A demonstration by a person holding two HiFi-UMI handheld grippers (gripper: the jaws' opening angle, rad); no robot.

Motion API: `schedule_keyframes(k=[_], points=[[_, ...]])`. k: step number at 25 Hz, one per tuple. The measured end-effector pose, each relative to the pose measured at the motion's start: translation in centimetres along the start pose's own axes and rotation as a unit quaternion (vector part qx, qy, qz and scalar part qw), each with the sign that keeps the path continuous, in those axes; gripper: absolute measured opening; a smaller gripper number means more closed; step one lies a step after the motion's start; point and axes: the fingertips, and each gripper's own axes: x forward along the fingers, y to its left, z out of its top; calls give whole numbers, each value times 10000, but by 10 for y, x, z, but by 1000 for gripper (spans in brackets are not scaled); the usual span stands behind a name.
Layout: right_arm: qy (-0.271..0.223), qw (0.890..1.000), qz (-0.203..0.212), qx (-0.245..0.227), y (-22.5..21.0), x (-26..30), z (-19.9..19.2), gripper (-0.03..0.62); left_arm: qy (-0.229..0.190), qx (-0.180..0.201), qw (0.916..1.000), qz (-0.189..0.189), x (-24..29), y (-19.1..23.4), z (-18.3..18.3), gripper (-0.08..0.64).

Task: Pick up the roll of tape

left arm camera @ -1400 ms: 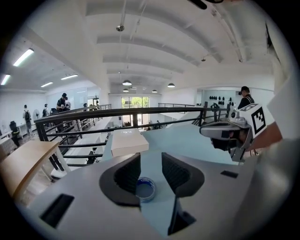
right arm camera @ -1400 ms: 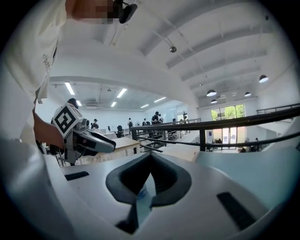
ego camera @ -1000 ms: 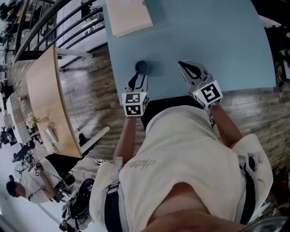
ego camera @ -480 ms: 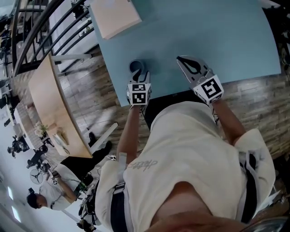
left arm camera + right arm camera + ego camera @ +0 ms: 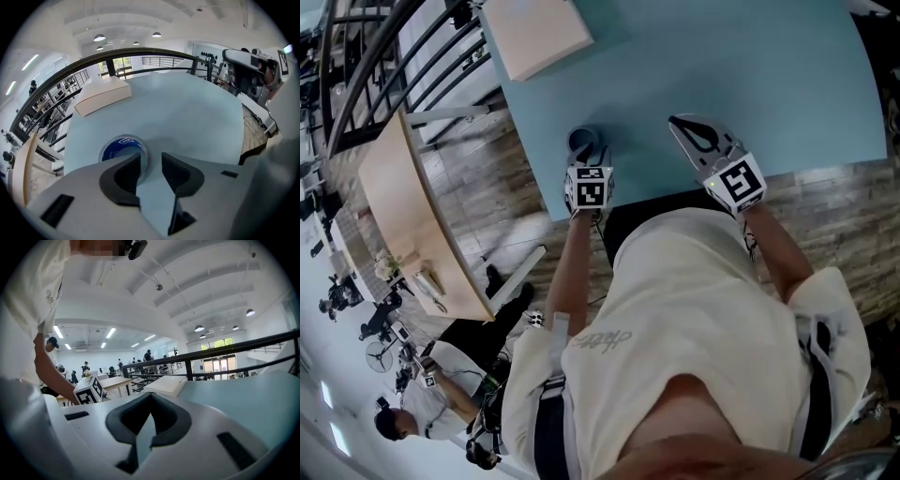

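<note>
The roll of tape lies flat on the light blue table near its left front corner; in the left gripper view its core is blue. My left gripper is open and straddles the roll's near wall: one jaw sits over the hole, the other outside it, with a gap still showing between them. My right gripper rests over the table to the right of the roll, well apart from it. Its jaw tips meet with nothing between them.
A flat beige box lies at the table's far left, also seen as the box beyond the roll. The table's front edge runs just under both grippers. A black railing and a lower wooden desk lie off to the left.
My left gripper has moved forward onto the roll, so its jaws now cover the roll's near side. The right gripper has stayed about where it was.
</note>
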Motion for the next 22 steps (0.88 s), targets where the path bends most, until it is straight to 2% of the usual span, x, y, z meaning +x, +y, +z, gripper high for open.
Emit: schedule_keyframes(k=[8,11,17,22], points=[[29,9998,-16,178,-9,12,-1,8,440,-21,9989,-160,11,1,-5,152],[182,9996,-4,234,-8,11,-12,8,641,26,9976,-243,16,-1,-12,152],[157,9995,-54,278,-7,14,-13,8,844,68,9960,-267,23,-2,-17,147],[227,9995,-53,215,-9,9,-20,8,1003,214,9947,-88,26,2,-18,73]])
